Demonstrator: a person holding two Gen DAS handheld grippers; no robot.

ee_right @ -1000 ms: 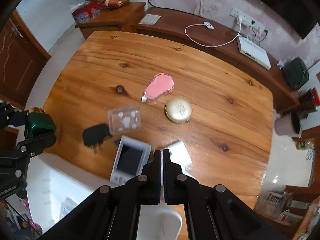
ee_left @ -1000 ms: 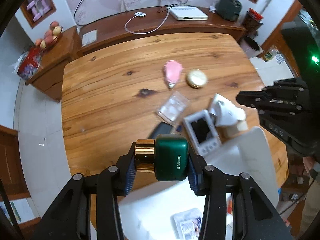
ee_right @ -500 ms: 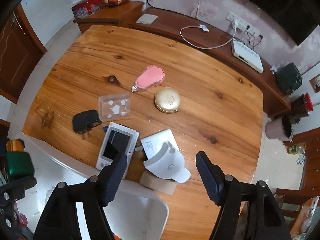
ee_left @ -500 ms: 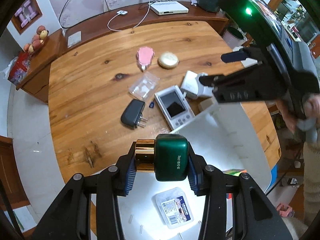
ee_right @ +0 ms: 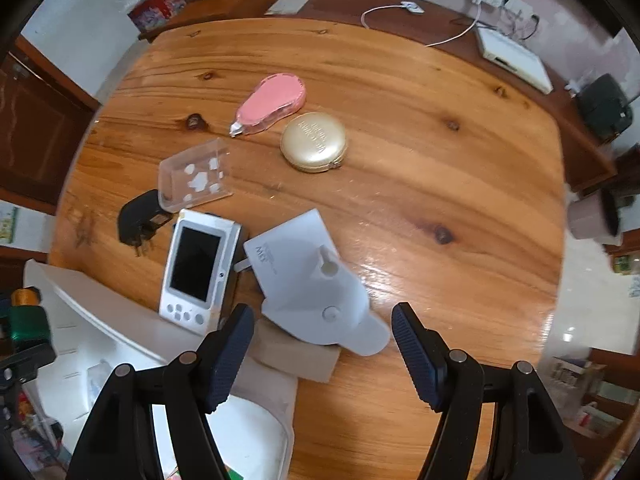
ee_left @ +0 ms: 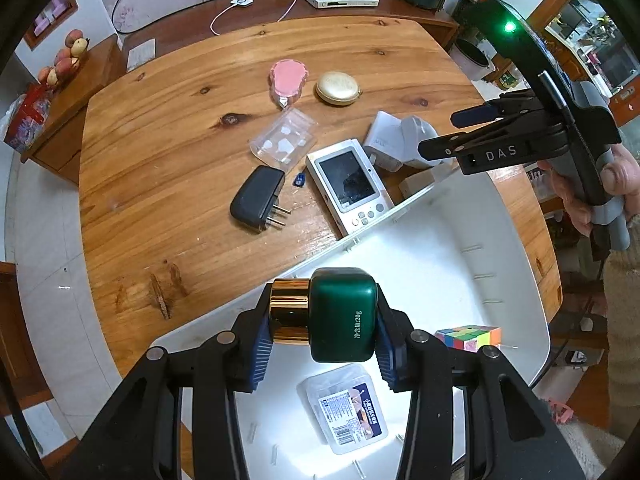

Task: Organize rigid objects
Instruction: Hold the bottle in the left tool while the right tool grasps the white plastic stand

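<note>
My left gripper [ee_left: 320, 328] is shut on a green bottle with a gold cap [ee_left: 336, 314] and holds it above the white bin [ee_left: 460, 248]. The bin holds a colour cube [ee_left: 468, 338] and a clear labelled box [ee_left: 346, 408]. My right gripper [ee_right: 322, 350] is open and empty, just above a white dispenser [ee_right: 320, 284] on the wooden table [ee_right: 400, 120]. On the table lie a white handheld device [ee_right: 198, 266], a black plug adapter [ee_right: 138, 222], a clear plastic box [ee_right: 196, 174], a pink tape dispenser [ee_right: 272, 104] and a gold compact [ee_right: 314, 142].
A tan block [ee_right: 296, 354] lies by the bin's rim under the white dispenser. A sideboard [ee_left: 280, 4] with a router and cables runs behind the table. A small blue item [ee_left: 299, 179] lies beside the handheld device.
My left gripper has drawn back over the white bin with the bottle. My right gripper has opened wide and lowered towards the white dispenser.
</note>
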